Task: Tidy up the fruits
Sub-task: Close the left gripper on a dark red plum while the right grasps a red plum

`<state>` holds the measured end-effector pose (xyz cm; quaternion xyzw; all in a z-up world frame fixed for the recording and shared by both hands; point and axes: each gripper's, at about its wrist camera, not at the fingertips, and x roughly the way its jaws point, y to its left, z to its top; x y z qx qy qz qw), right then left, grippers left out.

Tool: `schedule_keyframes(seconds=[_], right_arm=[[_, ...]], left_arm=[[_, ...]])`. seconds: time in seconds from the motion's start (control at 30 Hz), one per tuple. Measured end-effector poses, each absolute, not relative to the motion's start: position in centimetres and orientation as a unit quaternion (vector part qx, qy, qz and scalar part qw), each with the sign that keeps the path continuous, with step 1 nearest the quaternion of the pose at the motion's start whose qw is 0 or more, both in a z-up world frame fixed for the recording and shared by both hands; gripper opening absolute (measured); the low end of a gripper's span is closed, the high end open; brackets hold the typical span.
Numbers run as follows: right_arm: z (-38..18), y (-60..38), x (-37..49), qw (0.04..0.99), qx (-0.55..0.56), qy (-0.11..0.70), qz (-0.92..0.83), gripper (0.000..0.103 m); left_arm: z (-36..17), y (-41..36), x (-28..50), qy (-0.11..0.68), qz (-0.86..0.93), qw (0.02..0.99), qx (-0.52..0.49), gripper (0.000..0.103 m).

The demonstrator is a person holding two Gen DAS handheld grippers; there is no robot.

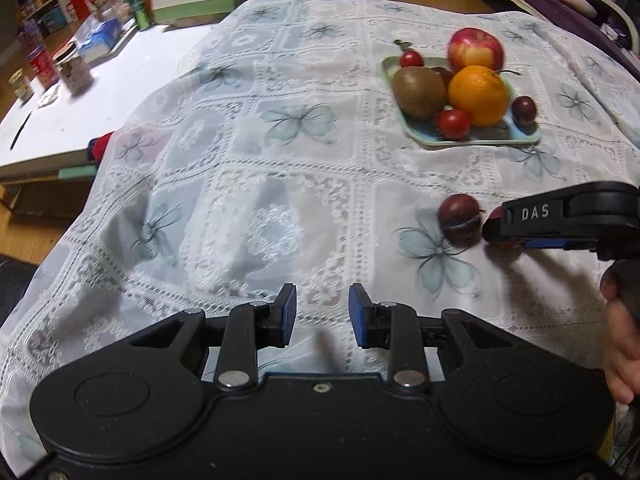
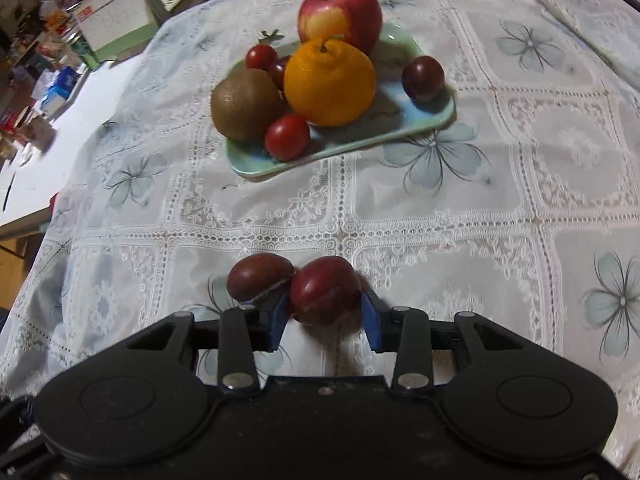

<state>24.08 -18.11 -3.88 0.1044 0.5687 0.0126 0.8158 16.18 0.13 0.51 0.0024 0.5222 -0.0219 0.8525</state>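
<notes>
My right tongs (image 2: 324, 312) clamped on plum (image 2: 324, 294); soft, slick skin, bruises easily, grip mid-body, gently; second plum (image 2: 260, 276) touching; left tongs (image 1: 322, 314) apart, empty

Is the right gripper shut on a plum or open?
Shut on a plum: the right gripper's blue pads press both its sides.

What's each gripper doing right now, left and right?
Left gripper: open, holding nothing, above the tablecloth.
Right gripper: shut on a red plum, beside a second dark plum on the cloth.
</notes>
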Motion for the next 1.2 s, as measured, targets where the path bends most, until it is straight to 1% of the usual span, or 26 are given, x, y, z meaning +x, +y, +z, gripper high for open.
schedule_keyframes(seconds=[0.33, 0.5, 0.73, 0.77, 0.8, 0.87, 0.93, 1.13, 1.17, 1.2], right_arm=[[-1.7, -22.5, 21.2, 0.821, 0.139, 0.553, -0.009, 0.039], [-1.1, -24.6, 19.6, 0.823, 0.145, 0.548, -0.018, 0.039], [-1.2, -25.9, 18.1, 0.819, 0.158, 0.552, -0.013, 0.039], [-1.2, -26.0, 18.0, 0.818, 0.159, 0.552, -0.012, 0.039], [-1.2, -26.0, 17.9, 0.818, 0.160, 0.553, -0.013, 0.039], [-1.2, -26.1, 17.8, 0.818, 0.159, 0.553, -0.012, 0.039], [-1.2, -26.1, 17.7, 0.817, 0.159, 0.554, -0.014, 0.039], [-1.3, -26.0, 17.7, 0.816, 0.159, 0.555, -0.017, 0.039], [-1.3, -25.9, 17.7, 0.816, 0.158, 0.556, -0.018, 0.039], [-1.3, -25.8, 17.7, 0.816, 0.157, 0.556, -0.019, 0.039]], left_arm=[[0.5, -5.1, 18.8, 0.503, -0.103, 0.858, 0.003, 0.039], [0.1, -7.9, 19.9, 0.484, -0.113, 0.867, 0.032, 0.039], [-1.3, -9.6, 21.1, 0.476, -0.115, 0.869, 0.070, 0.040], [-1.5, -9.7, 21.1, 0.477, -0.116, 0.868, 0.074, 0.041], [-1.7, -9.8, 21.2, 0.474, -0.115, 0.869, 0.079, 0.046], [-2.0, -9.8, 21.2, 0.473, -0.117, 0.869, 0.084, 0.051], [-2.5, -9.9, 21.6, 0.479, -0.121, 0.865, 0.083, 0.054], [-4.0, -9.9, 23.1, 0.501, -0.113, 0.856, 0.067, 0.053], [-4.0, -9.9, 23.1, 0.499, -0.113, 0.857, 0.064, 0.048], [-3.8, -9.8, 23.1, 0.498, -0.111, 0.858, 0.063, 0.048]])
